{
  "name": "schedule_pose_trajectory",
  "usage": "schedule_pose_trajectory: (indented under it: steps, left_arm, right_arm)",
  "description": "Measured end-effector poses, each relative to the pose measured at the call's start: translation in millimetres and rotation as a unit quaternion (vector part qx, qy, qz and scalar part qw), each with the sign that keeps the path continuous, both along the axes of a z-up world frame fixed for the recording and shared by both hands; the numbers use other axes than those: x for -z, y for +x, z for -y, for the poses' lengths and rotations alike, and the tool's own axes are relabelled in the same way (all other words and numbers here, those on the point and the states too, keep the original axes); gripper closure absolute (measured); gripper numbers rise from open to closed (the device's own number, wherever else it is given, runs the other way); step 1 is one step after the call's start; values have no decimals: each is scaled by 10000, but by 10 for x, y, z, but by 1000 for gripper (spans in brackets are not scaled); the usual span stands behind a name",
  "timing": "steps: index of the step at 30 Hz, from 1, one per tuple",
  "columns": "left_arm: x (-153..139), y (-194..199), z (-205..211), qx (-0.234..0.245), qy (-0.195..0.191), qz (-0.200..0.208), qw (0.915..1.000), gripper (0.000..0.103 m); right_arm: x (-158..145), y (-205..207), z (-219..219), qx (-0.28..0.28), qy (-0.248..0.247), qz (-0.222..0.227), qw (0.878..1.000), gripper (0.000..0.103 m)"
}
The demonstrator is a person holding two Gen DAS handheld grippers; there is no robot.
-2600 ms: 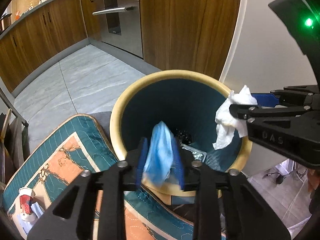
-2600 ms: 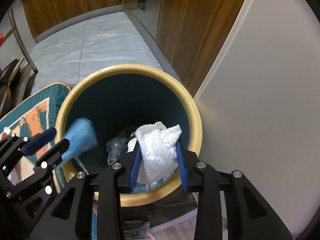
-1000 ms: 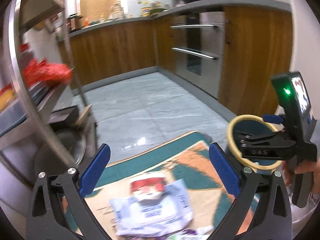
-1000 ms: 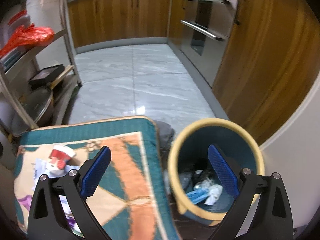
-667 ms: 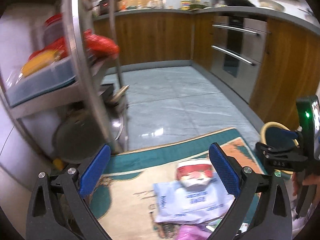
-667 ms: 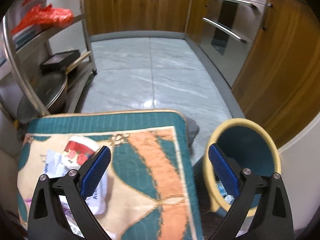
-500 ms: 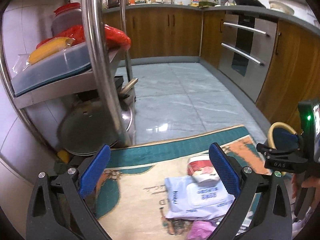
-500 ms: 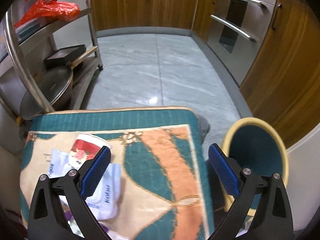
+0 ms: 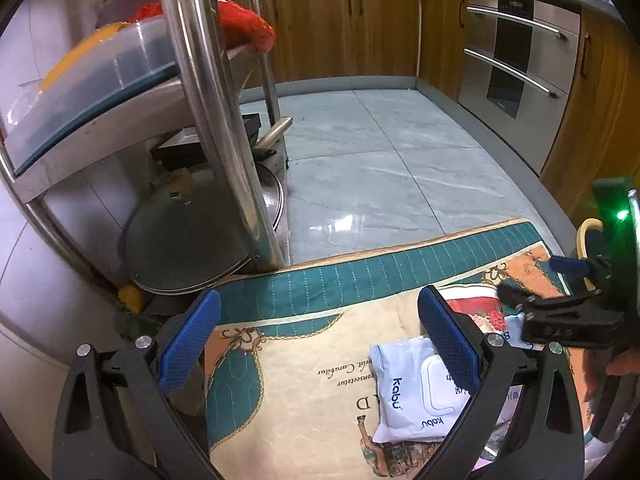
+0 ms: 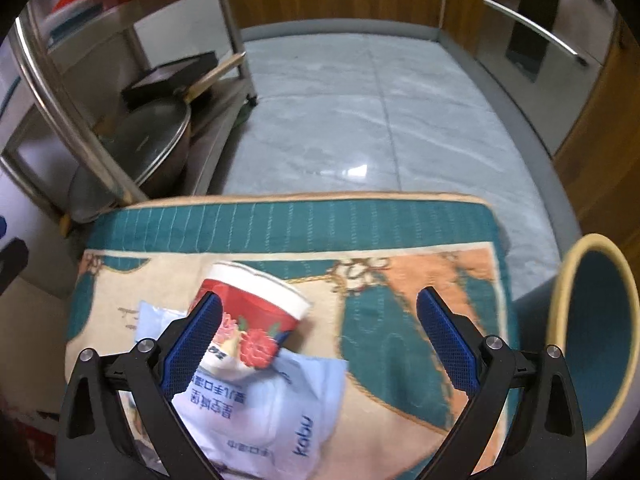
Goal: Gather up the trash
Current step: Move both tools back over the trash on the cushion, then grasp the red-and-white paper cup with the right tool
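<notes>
Right wrist, right gripper (image 10: 318, 336) spread, paper cup (image 10: 252, 312) below

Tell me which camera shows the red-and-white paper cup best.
The right wrist view: the paper cup lies on its side on the wipes pack, rim and floral print visible. The left wrist view shows only a sliver, cut off by both grippers' fingers.

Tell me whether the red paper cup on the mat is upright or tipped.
Tipped. The red paper cup lies on its side atop the wipes packet, white rim pointing away.
</notes>
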State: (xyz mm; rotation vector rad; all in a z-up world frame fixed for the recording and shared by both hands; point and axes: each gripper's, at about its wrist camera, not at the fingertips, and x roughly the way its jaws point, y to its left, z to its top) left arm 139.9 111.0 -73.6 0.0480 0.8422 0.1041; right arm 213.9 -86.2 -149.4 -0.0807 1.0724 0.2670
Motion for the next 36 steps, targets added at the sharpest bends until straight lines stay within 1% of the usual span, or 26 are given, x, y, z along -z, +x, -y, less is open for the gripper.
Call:
schedule_pose_trajectory:
  steps: [7,14,18,20,21,22,23,24,25,27,29,30,31,33,36]
  left_arm:
    - [51,115,-66,48,-192,-40,9998,6]
    - [48,137,-144,8,-292,-16,9996,6]
    - [37,143,-177,-18,-345,-6,9994,6]
    - [36,152,-183,-31,-389,-28,9992,6]
    - [33,156,-183,-38,-406,-29,9992,6]
    - [28,159,-181,-36,-431,-21,9991,6]
    - [23,162,-175,-26,-443,-11,9990,6]
    - [20,163,-162,-12,-439,-6,9990,6]
    - [22,166,-149,0,-432,-3,9991,6]
    - [22,168,-120,30,-418,1,9991,6]
    - [21,168,-103,47,-409,3,9992,6]
    - [23,166,-97,52,-403,4,9992,6]
    - [26,164,-100,54,-399,6,9992,6]
    - [34,161,-102,48,-390,-5,9992,6]
    - [44,167,-111,16,-404,-28,9992,6]
  right_arm:
    - [246,71,-281,-266,7,-384,9989,6]
    - [346,63,-461,-466,-35,-491,9977,8]
    - [391,67,-504,-416,-81,-556,9976,12]
    - [374,65,-512,-400,-110,-523,9978,21]
    - [363,65,-513,-374,-136,-493,9980,30]
    - [350,69,-505,-342,-153,-470,9982,36]
    - [330,74,-481,-297,-139,-452,9984,40]
    - [315,82,-455,-260,-125,-439,9986,47]
    - [300,90,-427,-218,-112,-419,9988,50]
    - [277,116,-376,-160,7,-451,9989,51]
    - [270,135,-339,-124,97,-505,9986,47]
    - [285,147,-326,-130,201,-609,9979,36]
    - [318,161,-311,-104,290,-764,9966,22]
    - [347,165,-316,-75,269,-855,9959,17]
    - [404,138,-411,-269,133,-964,9949,17]
